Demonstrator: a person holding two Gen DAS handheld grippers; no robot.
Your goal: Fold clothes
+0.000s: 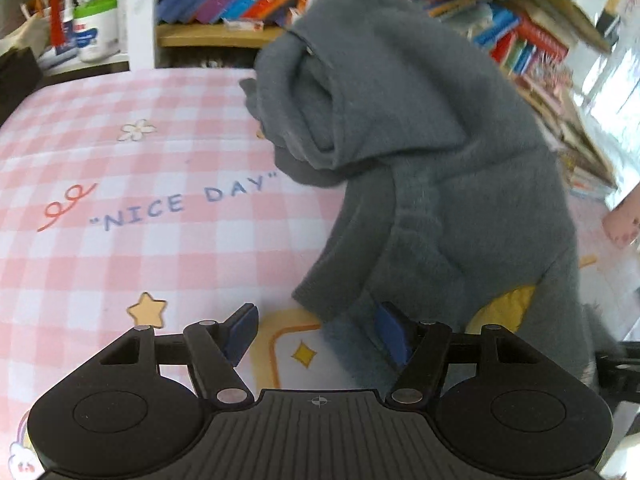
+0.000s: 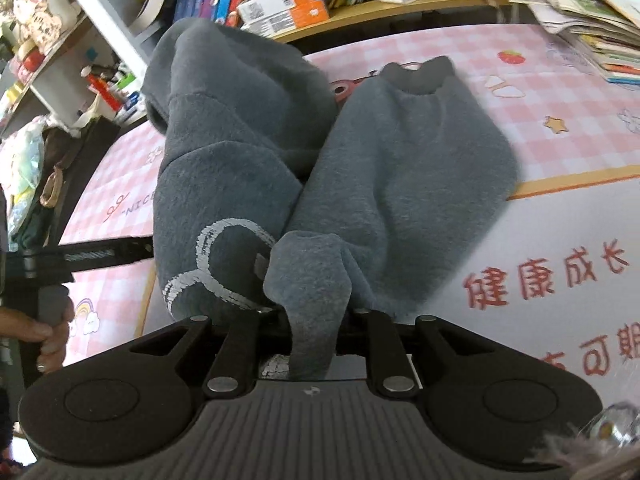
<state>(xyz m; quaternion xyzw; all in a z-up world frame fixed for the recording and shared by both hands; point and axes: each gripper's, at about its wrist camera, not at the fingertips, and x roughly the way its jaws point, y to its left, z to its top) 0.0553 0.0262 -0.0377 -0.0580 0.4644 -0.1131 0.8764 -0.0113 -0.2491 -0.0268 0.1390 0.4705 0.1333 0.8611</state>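
- Garment [image 2: 224,184]: grey fleece, bunched and partly raised over the mat [image 1: 120,168]; one fold lifted to a peak ahead of both grippers, the rest trailing down to the mat.
- Garment, left-wrist view [image 1: 420,160]: ahead and to the right of the left gripper [image 1: 316,334]; its lower hem lies against the right-hand pad, the left-hand pad well clear of cloth.
- Left gripper: jaws spread, nothing clamped; blue pads [image 1: 242,330] visible; bare mat shows between the jaws.
- Garment, right-wrist view: directly in front of and over the right gripper [image 2: 310,320]; a tongue of grey cloth runs down between its fingers toward the camera.
- Right gripper: jaws drawn close, clenched on that tongue of garment; pads hidden by cloth.
- Print [image 2: 216,264]: white looped rings, on the garment just ahead-left of the right gripper.
- Neck opening [image 2: 416,76]: far end of the flatter half, ahead-right of the right gripper, lying on the mat.
- Mat: pink check, lettered "NICE DAY".
- Books [image 2: 288,4]: shelved beyond the mat, behind the garment.
- Hand [image 2: 44,332]: left of the right gripper, gripping a grey handle.
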